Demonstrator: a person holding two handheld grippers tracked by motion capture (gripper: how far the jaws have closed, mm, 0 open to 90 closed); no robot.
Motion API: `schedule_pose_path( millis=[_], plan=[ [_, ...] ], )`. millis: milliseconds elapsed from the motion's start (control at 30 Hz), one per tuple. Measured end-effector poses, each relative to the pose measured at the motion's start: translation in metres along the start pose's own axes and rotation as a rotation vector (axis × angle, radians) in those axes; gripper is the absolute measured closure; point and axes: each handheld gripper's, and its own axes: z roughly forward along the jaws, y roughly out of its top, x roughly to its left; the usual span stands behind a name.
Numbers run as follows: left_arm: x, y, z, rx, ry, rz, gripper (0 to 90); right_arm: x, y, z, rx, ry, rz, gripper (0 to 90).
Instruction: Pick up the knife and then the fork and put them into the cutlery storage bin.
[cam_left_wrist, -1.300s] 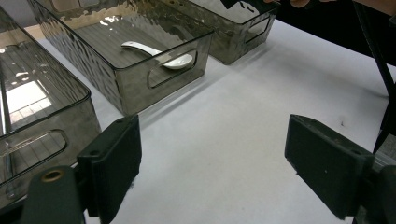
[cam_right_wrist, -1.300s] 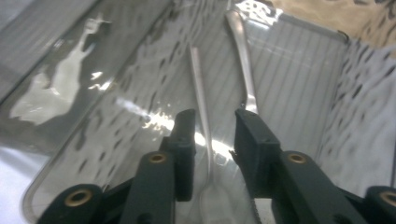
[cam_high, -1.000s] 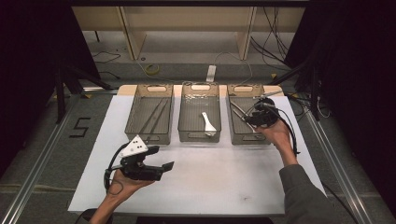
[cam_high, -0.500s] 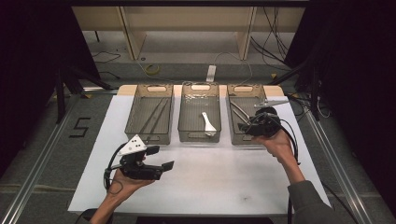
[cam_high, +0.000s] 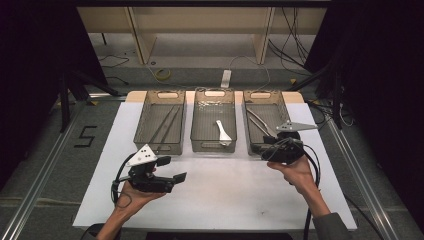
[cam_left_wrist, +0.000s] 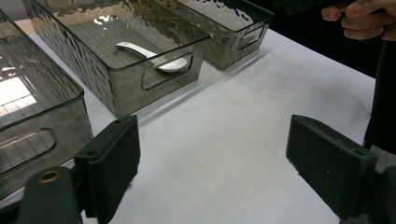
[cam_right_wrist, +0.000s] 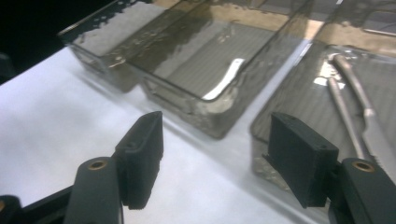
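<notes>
Three clear bins stand in a row at the far side of the white table (cam_high: 225, 200). The left bin (cam_high: 159, 148) holds thin dark sticks (cam_high: 167, 122). A white spoon (cam_high: 221, 132) (cam_left_wrist: 154, 56) (cam_right_wrist: 226, 79) lies in the middle bin (cam_high: 214, 148). Metal utensils (cam_high: 257, 122) (cam_right_wrist: 355, 93) lie in the right bin (cam_high: 264, 93). My right gripper (cam_high: 259, 150) (cam_right_wrist: 215, 158) hovers at that bin's near end, open; its jaws have just been opening, with nothing between them. My left gripper (cam_high: 175, 169) (cam_left_wrist: 212, 158) is held over the near left of the table, open and empty.
Metal rails run along both sides of the table on the floor. A wooden shelf frame and loose cables sit beyond the table's far edge. The other hand's fingers (cam_left_wrist: 359, 18) show at the top right of the left gripper view.
My right gripper has drawn back from over the right bin toward the near side, and its jaws have spread wider. The left gripper has stayed put.
</notes>
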Motion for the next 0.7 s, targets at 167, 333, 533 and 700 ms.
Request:
schedule_pose_path(
  millis=[167,333,533,700],
  plan=[
    [-0.001,0.000,0.000,-0.005,-0.002,0.003,17.0,0.009,-0.004,-0.004,-0.015,0.033,0.000,35.5],
    [-0.001,0.000,-0.001,-0.007,-0.007,0.005,17.0,0.016,-0.012,-0.008,-0.048,0.067,0.003,34.0],
    [-0.001,0.001,-0.003,-0.019,-0.014,-0.001,17.0,0.023,-0.028,-0.008,-0.061,0.082,-0.005,30.6],
    [-0.001,0.001,-0.003,-0.025,-0.024,-0.006,17.0,0.029,-0.041,-0.013,-0.084,0.104,-0.007,29.9]
  ],
)
